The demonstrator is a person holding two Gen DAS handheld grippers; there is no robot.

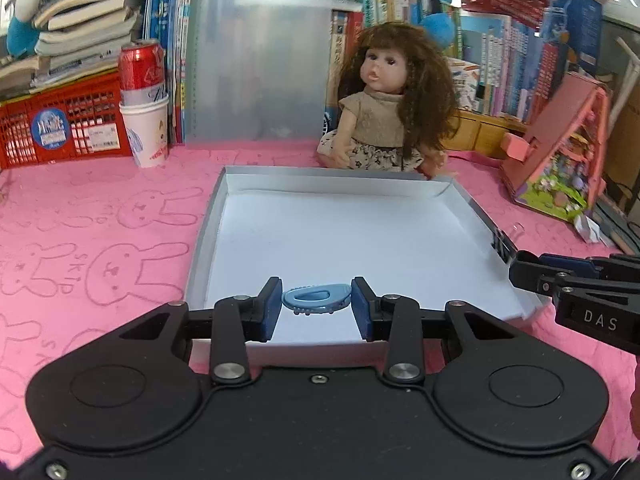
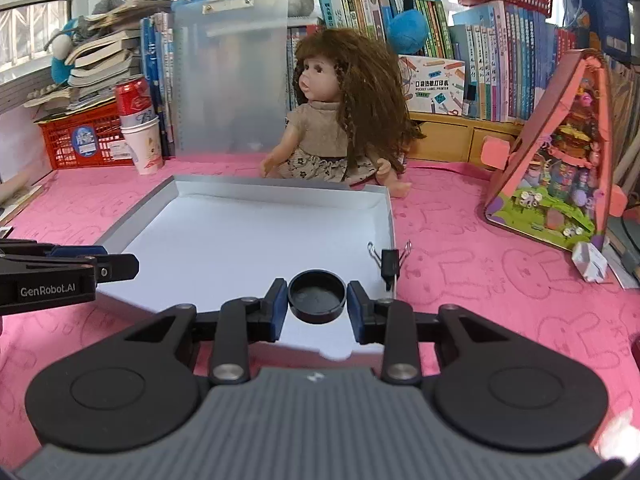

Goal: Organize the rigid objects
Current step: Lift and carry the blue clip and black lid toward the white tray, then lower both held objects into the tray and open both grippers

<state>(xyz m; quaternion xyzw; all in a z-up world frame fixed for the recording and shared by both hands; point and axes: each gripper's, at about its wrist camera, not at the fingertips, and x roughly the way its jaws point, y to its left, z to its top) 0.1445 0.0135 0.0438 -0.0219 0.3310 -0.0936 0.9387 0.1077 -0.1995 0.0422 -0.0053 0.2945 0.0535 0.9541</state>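
Two grippers work side by side over the near end of a shallow white tray, each carrying something small. Nearest the left camera, the left gripper is narrowed onto a blue oval clip, pads pressing its two ends; the clip's long axis runs across, from pad to pad, lying roughly flat. The right gripper is likewise closed on a round black lid, hollow side up, held at its rim. Both grips catch only the edges, so a jolt could twist either piece free onto the pink cloth. Just beyond, a black binder clip sits on the tray's right wall, where the lid might snag. Behind the tray sits a doll.
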